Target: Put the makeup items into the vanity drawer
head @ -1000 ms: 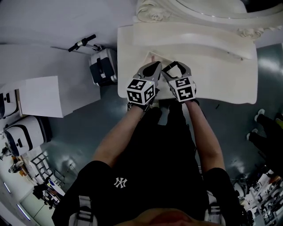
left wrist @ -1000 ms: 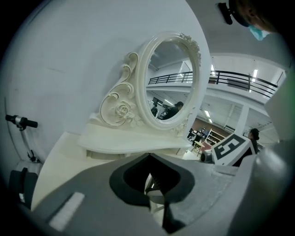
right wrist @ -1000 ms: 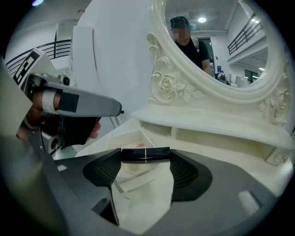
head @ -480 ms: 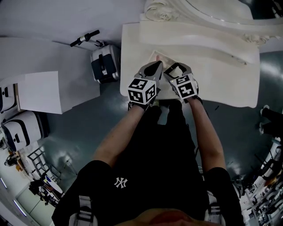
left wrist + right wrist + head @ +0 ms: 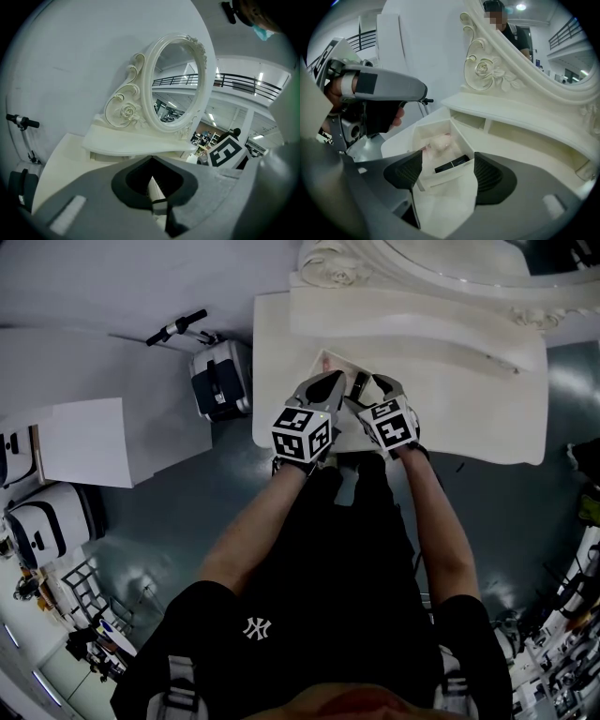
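Open cream vanity drawer [image 5: 432,126]: slim black makeup tube [image 5: 452,164] lies inside, pinkish puff [image 5: 439,140] at its 11 o'clock. Right gripper [image 5: 448,176]: jaws apart directly above, clearing the tube. Left gripper [image 5: 151,159]: jaws together, likely parked aside.

Cream-white vanity drawer [image 5: 433,127], glossy black makeup tube [image 5: 452,164], pale pink item [image 5: 440,142], dark grey floor [image 5: 234,488].

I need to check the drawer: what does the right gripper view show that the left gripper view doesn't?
Only the right gripper view: the open drawer holding a black tube and a pink item, beyond the right gripper's open jaws. Only the left gripper view: the left gripper's shut jaws, a scooter handlebar. Both: the mirror and its shelf.
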